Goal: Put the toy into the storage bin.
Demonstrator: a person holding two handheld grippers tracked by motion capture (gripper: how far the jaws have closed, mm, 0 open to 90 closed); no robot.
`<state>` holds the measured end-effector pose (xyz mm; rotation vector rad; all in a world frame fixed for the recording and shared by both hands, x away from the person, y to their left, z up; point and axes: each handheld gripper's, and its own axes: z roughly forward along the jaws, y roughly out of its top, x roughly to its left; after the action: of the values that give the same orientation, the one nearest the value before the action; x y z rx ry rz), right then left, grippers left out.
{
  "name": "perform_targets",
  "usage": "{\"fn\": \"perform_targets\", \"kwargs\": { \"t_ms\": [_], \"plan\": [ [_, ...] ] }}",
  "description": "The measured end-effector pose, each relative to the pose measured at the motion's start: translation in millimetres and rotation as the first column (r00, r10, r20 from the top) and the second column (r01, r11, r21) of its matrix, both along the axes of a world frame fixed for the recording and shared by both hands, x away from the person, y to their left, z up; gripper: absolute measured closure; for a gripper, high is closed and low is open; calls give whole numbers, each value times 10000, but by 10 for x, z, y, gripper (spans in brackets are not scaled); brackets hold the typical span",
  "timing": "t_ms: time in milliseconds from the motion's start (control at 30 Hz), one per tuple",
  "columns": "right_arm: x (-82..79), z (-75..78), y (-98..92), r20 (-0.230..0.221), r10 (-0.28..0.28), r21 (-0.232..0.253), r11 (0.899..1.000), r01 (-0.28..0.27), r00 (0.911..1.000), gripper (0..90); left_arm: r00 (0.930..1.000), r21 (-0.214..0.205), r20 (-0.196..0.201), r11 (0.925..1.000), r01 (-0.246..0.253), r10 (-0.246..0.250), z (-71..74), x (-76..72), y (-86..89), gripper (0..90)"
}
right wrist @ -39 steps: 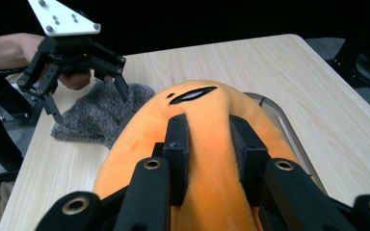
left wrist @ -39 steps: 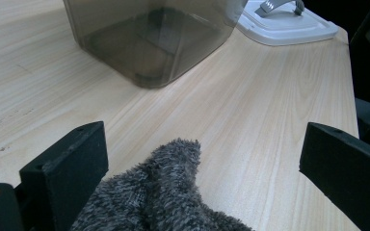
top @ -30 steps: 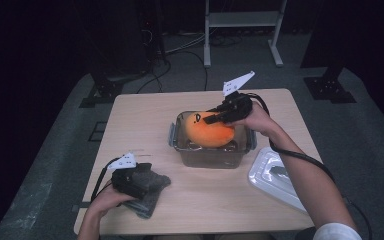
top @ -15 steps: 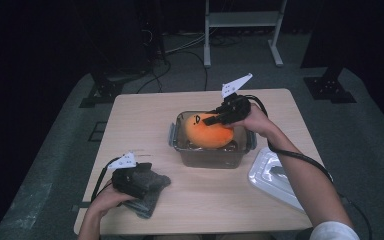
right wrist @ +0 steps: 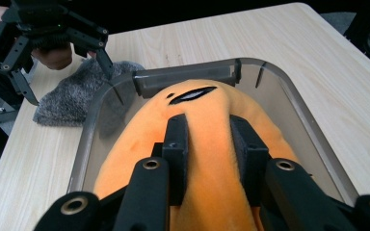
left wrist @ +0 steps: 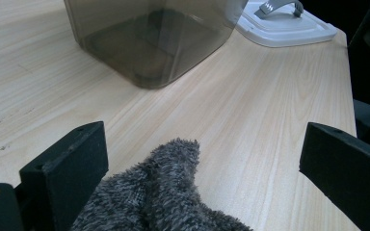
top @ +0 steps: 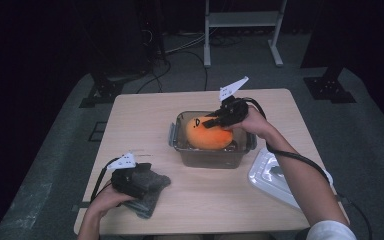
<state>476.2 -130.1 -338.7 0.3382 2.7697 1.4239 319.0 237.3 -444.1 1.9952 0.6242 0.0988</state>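
Observation:
An orange plush toy [top: 207, 136] with a black stitched face lies in a clear plastic box [top: 180, 150] at the table's middle. My right gripper [top: 214, 121] is shut on the toy's top; in the right gripper view both pads pinch a fold of the orange plush toy [right wrist: 207, 144] inside the clear plastic box [right wrist: 313, 139]. My left gripper [top: 139, 181] rests at the near left over a grey fuzzy cloth [top: 152, 192]. In the left gripper view its jaws stand wide apart, with the grey fuzzy cloth [left wrist: 164, 197] lying loose between them.
A white lid [top: 275, 175] with a grey handle lies on the table's right side, right of the box. The white lid [left wrist: 284, 26] also appears behind the clear box [left wrist: 154, 38] in the left gripper view. Stands and cables occupy the dark floor beyond the table.

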Motion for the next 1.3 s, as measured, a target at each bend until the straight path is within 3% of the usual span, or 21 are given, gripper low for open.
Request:
{"fn": "perform_targets", "kwargs": {
  "t_ms": [1300],
  "plan": [
    [11,-204,203,-460,307,-858,9957,-346,9985,679,10000,-76,30,10000,-25,26,16,-12,17,23]
  ]
}}
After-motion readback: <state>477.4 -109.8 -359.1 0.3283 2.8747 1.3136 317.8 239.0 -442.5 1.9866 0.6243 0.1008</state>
